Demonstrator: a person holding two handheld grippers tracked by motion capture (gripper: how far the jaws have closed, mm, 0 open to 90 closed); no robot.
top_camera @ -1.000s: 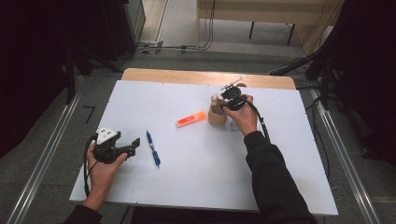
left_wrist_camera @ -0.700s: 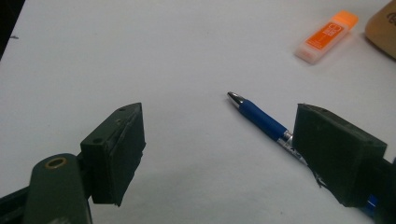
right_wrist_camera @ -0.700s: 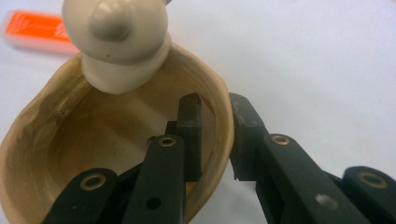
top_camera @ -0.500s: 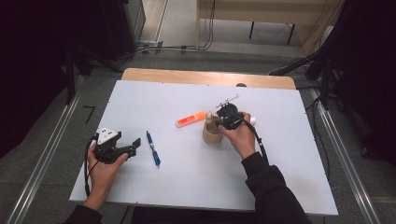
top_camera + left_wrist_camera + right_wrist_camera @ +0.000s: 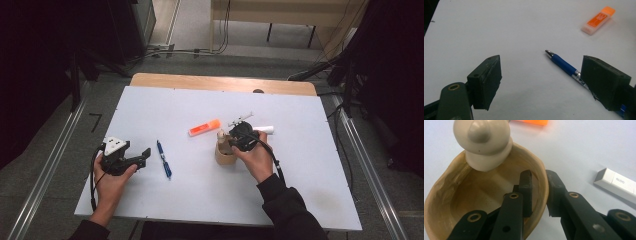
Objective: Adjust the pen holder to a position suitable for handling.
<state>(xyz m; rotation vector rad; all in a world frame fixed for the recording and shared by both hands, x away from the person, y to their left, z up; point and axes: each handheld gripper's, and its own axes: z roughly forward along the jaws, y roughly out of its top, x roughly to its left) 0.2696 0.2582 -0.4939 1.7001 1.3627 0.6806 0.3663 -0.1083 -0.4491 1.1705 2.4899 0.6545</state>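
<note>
Reading "GLOO", a white stick (image 5: 617, 185) lies beside the right gripper (image 5: 539, 180), jaws clamped on the cup (image 5: 454, 195) rim; left gripper (image 5: 541, 82) jaws apart

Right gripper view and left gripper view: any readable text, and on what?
"GLOO": on the white glue stick, right gripper view.
Print on the orange eraser: too blurred to read.
Print on the blue pen near its metal barrel: too small to read.
</note>
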